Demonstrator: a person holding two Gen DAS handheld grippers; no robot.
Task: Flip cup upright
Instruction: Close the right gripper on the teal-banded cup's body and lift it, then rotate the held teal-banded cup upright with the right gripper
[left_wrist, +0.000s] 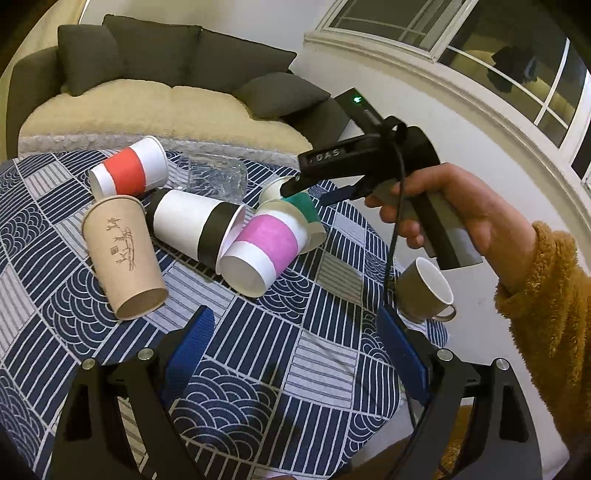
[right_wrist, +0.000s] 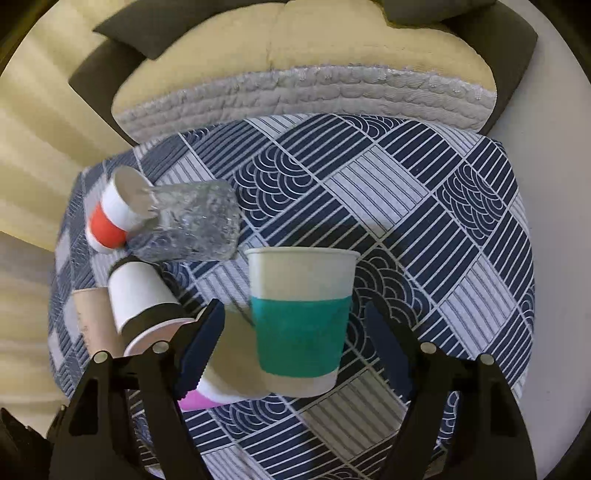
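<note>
Set mouth-up on the navy-and-white patterned tablecloth (right_wrist: 424, 206): white paper cup with a teal band (right_wrist: 301, 332), base seemingly down on the cloth, though contact hard to confirm. Framed by the right gripper (right_wrist: 291, 317), blue pads spread wide on either side, apparently clear of the cup wall, gripping nothing. Pressed close at the cup's foot: pink-banded white paper cup (left_wrist: 264, 247), lying on its side. Beyond that, also on their sides, black-banded white paper cup (left_wrist: 195, 225), plain brown paper cup with a bamboo print (left_wrist: 118, 254), red-banded white paper cup (left_wrist: 125, 171) and clear textured glass tumbler (left_wrist: 218, 177). Nearer, left gripper (left_wrist: 295, 317) splayed wide, empty, above bare cloth.

Likely risks: snagging a pad on the light cup while backing out, tipping it over; nudging the pink-banded neighbour and rolling it into the base.
</note>
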